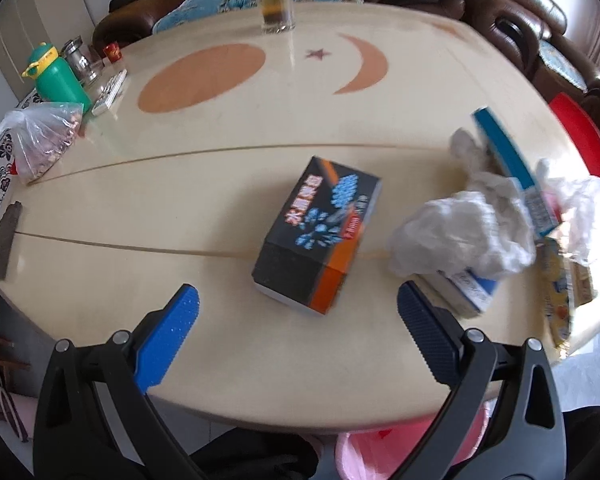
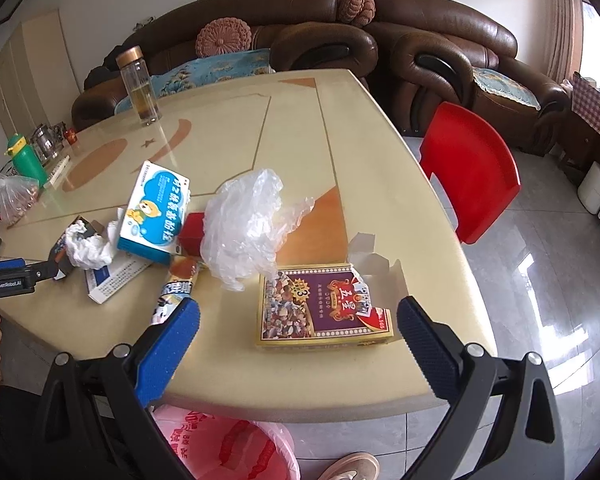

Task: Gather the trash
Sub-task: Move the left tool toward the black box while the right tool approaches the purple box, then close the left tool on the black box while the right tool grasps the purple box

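In the left wrist view the left gripper (image 1: pixel 298 312) hangs above the near edge of the cream table (image 1: pixel 220 184), its jaws spread wide with nothing between them. A black and orange box (image 1: pixel 318 236) lies just past the fingertips at the centre of the frame. To its right sits a heap of trash: crumpled white tissue (image 1: pixel 464 236), a blue-edged carton (image 1: pixel 508 160) (blurred, so its print is unreadable) and a small white and blue box (image 1: pixel 466 288).

In the right wrist view the right gripper (image 2: pixel 298 316) is likewise wide open and empty. A yellow and purple box (image 2: pixel 324 306) lies flat between its fingers at lower centre. Behind it rests a clear plastic bag (image 2: pixel 248 224), beside a blue and white carton (image 2: pixel 154 210) standing tilted. A pink-lined bin (image 2: pixel 224 448) shows at the bottom edge, below the table rim.
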`<move>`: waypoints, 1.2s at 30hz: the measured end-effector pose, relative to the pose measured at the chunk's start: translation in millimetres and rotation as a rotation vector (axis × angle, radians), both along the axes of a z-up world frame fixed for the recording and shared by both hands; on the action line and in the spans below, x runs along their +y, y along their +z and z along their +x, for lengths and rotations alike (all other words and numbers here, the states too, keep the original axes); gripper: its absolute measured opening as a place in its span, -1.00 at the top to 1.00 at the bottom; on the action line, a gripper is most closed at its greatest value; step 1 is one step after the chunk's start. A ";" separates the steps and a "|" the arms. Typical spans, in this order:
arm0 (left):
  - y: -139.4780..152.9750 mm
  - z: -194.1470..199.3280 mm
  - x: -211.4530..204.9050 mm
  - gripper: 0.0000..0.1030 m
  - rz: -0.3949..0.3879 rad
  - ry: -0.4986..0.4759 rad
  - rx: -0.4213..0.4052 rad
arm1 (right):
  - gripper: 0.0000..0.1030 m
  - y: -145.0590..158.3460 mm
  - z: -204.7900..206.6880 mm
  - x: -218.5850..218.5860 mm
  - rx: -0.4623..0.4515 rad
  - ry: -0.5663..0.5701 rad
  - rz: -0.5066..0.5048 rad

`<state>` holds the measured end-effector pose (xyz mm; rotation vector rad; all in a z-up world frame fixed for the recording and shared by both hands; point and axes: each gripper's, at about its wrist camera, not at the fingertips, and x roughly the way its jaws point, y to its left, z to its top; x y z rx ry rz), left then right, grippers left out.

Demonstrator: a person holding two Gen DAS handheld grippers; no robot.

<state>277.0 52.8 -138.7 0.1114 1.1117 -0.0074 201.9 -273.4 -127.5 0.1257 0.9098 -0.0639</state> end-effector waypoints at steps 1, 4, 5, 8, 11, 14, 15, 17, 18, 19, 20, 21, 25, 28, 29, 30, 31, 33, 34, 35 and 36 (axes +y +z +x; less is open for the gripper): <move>-2.5 3.1 0.6 -0.88 0.005 0.000 0.005 | -0.88 -2.6 1.9 -1.0 0.004 0.001 0.002; -11.1 12.8 0.9 -0.88 0.017 0.000 0.018 | -0.88 -9.8 7.7 -4.5 0.017 0.001 0.008; -14.8 17.0 1.3 -0.88 0.028 0.000 0.024 | -0.88 -12.1 9.3 -5.6 0.022 0.000 0.009; -23.0 24.8 1.2 -0.88 0.048 -0.003 0.040 | -0.88 -19.5 15.2 -8.7 0.038 0.002 0.014; -29.3 31.2 3.8 -0.89 0.036 -0.004 0.048 | -0.88 -26.1 19.1 -9.5 0.046 0.005 0.005; -29.7 33.8 2.4 -0.89 0.025 -0.003 0.043 | -0.88 -35.1 24.2 -10.5 0.063 0.004 -0.001; -29.9 34.8 2.0 -0.89 0.023 -0.006 0.040 | -0.88 -38.2 25.5 -11.8 0.069 0.004 0.002; -30.0 36.5 1.0 -0.89 0.025 -0.016 0.032 | -0.88 -42.7 28.0 -14.0 0.079 0.004 0.010; -30.0 37.3 0.3 -0.89 0.027 -0.025 0.027 | -0.88 -46.0 29.1 -14.9 0.086 0.004 0.011; -30.2 38.8 0.1 -0.89 0.025 -0.032 0.023 | -0.88 -47.9 30.0 -15.5 0.090 0.004 0.010; -30.3 39.5 -0.3 -0.89 0.022 -0.040 0.018 | -0.88 -50.0 30.6 -15.9 0.092 0.005 0.009; -30.5 40.6 -0.2 -0.89 0.019 -0.044 0.016 | -0.88 -51.5 30.1 -16.1 0.090 0.006 0.007; -32.1 42.4 -1.2 -0.89 -0.015 -0.066 0.011 | -0.88 -53.8 29.6 -11.3 0.081 0.017 -0.035; -34.0 44.3 2.9 -0.89 -0.054 -0.076 0.013 | -0.88 -56.4 28.5 -7.5 0.070 0.029 -0.076; -34.9 45.1 4.8 -0.89 -0.069 -0.075 0.015 | -0.88 -57.2 27.4 -8.8 0.063 0.028 -0.068; -35.3 44.5 5.4 -0.89 -0.078 -0.076 0.014 | -0.88 -57.5 26.8 -8.9 0.060 0.029 -0.069; -35.5 47.1 7.1 -0.89 -0.071 -0.083 0.009 | -0.88 -57.7 27.0 -9.1 0.058 0.029 -0.070; -35.3 45.1 3.8 -0.89 -0.055 -0.101 -0.011 | -0.88 -59.1 23.8 -8.9 0.038 0.031 -0.074; -35.2 44.3 2.3 -0.89 -0.049 -0.108 -0.015 | -0.88 -59.3 22.6 -8.9 0.026 0.030 -0.075; -35.2 43.8 1.7 -0.89 -0.045 -0.115 -0.020 | -0.88 -60.0 20.5 -9.1 0.012 0.029 -0.075; -35.0 44.3 2.5 -0.89 -0.046 -0.115 -0.020 | -0.88 -60.3 19.0 -9.3 0.004 0.029 -0.077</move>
